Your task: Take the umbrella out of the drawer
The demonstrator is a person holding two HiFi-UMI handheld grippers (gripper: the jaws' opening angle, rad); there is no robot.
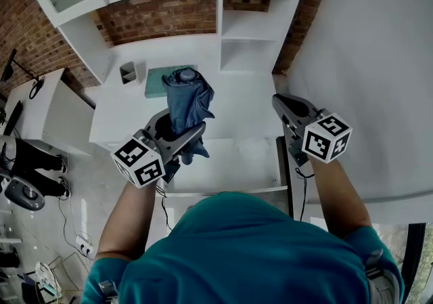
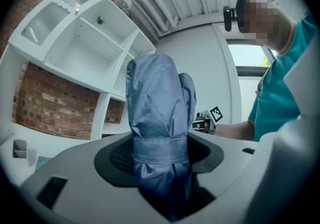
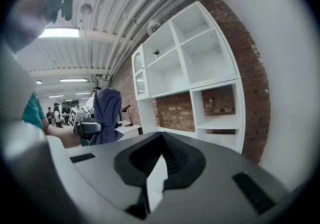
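So the main part looks basically done here. The left claw (image 1: 179,128) is clamped on the umbrella (image 1: 190,97), a folded blue one with its strap wrapped round it, and the strap band sits right in between the jaws. Most of the bundle sticks out past the jaw tips, and a shorter bit hangs out the other side toward the handle end of the claw. It's clear of everything, not touching the desk or the furniture, just up in the air in that grip. The drawer (image 1: 252,160) looks pulled open and sits below the left claw, a little off to its right, and I can't see anything in the part that shows. The right claw (image 1: 279,99) is well apart from the left one, off to its right, jaws pinched together with nothing in them, so it's just along for the ride. My read is that the umbrella is out of the drawer, so the take-out is done. What's left, if anything, is parking it somewhere, and maybe pushing the drawer shut, though the task doesn't ask for that.
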